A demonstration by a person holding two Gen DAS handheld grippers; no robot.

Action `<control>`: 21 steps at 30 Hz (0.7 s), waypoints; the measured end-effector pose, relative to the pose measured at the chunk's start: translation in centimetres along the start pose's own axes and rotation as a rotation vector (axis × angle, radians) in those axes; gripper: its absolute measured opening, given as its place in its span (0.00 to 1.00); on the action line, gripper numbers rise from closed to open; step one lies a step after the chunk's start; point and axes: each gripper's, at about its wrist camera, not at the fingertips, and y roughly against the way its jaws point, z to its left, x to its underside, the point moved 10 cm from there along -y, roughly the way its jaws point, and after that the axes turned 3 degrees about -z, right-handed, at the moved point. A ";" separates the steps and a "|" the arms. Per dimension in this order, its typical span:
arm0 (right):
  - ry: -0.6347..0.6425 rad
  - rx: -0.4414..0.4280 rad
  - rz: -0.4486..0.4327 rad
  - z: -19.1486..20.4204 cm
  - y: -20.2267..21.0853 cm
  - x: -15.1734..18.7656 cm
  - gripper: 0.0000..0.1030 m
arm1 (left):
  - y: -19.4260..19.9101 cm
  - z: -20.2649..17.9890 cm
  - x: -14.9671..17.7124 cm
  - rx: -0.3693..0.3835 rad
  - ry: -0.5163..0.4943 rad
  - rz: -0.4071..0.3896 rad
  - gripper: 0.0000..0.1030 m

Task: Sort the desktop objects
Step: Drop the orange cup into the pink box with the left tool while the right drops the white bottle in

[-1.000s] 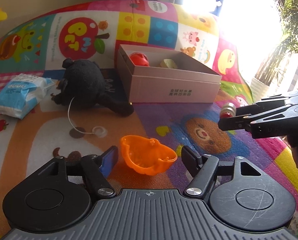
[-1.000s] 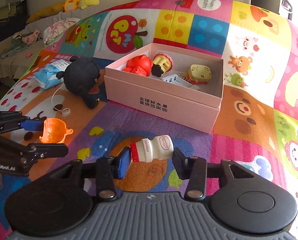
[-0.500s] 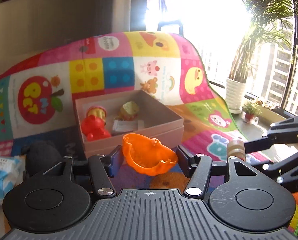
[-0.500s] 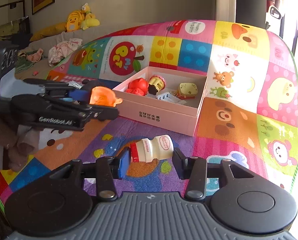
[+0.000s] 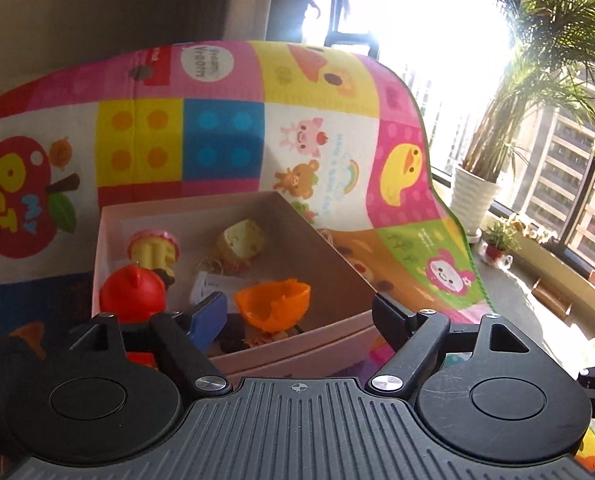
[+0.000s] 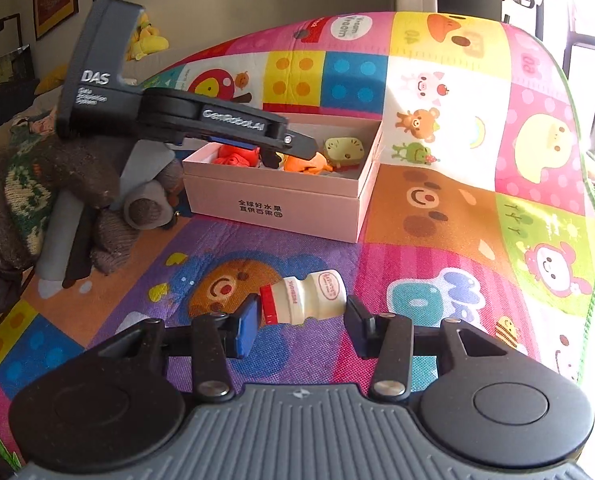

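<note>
- One pink box (image 6: 281, 196) holds five toys; orange shell (image 5: 273, 304) among them.
- Left gripper (image 5: 297, 312) above box, jaws just spread, shell free.
- Right gripper (image 6: 301, 320) jaws pinching one small drink bottle (image 6: 303, 294).

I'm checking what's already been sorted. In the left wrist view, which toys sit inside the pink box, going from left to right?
Red toy → pink-topped yellow toy → pale yellow toy → orange shell toy.
</note>
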 end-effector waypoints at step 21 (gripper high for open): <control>0.095 0.188 -0.095 -0.1 -8.4 -11.7 0.44 | 12.4 8.5 11.3 -0.195 0.167 -0.011 0.97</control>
